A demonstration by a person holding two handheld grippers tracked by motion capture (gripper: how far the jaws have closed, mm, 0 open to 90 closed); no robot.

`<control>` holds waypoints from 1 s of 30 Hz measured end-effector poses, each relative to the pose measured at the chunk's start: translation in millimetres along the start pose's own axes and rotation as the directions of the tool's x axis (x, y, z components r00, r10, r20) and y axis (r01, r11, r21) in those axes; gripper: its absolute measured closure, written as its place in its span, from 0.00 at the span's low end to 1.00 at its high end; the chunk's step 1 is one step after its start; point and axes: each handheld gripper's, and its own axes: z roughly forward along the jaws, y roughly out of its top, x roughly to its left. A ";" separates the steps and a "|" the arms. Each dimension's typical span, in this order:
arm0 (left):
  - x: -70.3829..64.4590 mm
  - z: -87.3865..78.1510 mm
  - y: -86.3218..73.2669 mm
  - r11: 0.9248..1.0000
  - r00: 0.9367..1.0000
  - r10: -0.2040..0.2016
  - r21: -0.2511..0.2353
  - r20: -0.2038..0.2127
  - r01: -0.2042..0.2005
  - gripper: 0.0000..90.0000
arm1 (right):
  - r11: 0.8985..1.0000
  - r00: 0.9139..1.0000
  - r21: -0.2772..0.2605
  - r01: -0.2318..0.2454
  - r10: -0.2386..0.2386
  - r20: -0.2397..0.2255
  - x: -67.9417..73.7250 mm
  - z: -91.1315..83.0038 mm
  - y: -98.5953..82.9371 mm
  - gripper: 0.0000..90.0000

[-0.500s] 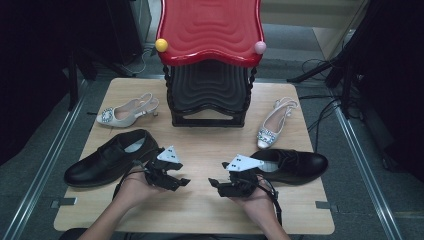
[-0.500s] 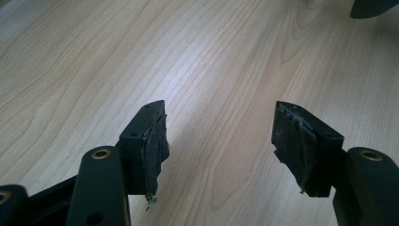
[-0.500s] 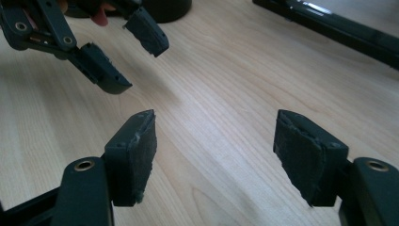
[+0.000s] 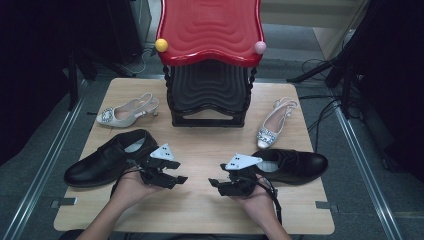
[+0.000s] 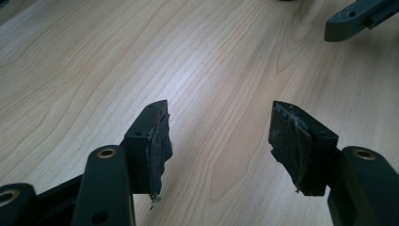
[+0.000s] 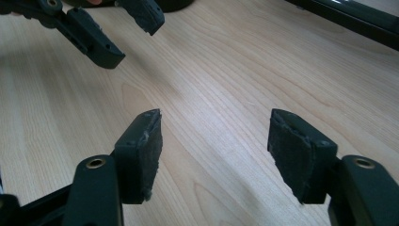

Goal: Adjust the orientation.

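Both grippers hover low over the wooden table (image 4: 200, 210) near its front edge, facing each other. My left gripper (image 4: 178, 173) is open, and in the left gripper view its jaws (image 5: 219, 136) stand wide apart over bare wood with nothing between them. My right gripper (image 4: 217, 176) is open too, its jaws (image 6: 216, 141) likewise holding nothing. A black leather shoe (image 4: 107, 159) lies just left of my left hand. Another black shoe (image 4: 292, 165) lies just right of my right hand. Each gripper view catches the other gripper's jaw tips farther off.
A red-topped black shoe rack (image 4: 210, 60) stands at the back centre. A silver heeled shoe (image 4: 127, 112) lies at the back left, and its mate (image 4: 275, 125) at the back right. Bare wood lies between the grippers. Cables and dark stands surround the table.
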 end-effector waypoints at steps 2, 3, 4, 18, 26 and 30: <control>0.8 -1.6 -0.8 1.000 1.000 -0.003 -0.001 -0.002 0.003 0.43 | 1.000 1.000 0.002 0.004 -0.004 -0.005 0.1 1.2 0.4 0.42; 1.2 -2.6 -1.1 1.000 1.000 -0.005 -0.001 -0.004 0.005 0.43 | 1.000 1.000 0.001 0.004 -0.004 -0.008 0.3 1.5 0.6 0.42; 0.8 -3.5 -1.4 1.000 1.000 -0.014 -0.005 -0.009 0.014 0.43 | 1.000 1.000 0.000 0.008 -0.008 -0.009 0.7 1.8 0.7 0.43; 5.0 -19.0 -3.9 0.998 0.998 -0.058 -0.014 -0.023 0.058 0.45 | 1.000 0.999 0.014 0.015 -0.015 -0.038 0.3 5.3 2.9 0.50; 9.7 -30.4 -5.4 0.996 0.995 -0.088 -0.021 -0.038 0.087 0.45 | 1.000 0.998 0.028 -0.004 0.006 -0.067 -1.1 7.8 5.9 0.50; 13.8 -38.8 -6.9 0.994 0.993 -0.111 -0.030 -0.044 0.109 0.46 | 1.000 0.997 0.029 -0.010 0.012 -0.077 -1.6 8.6 7.5 0.50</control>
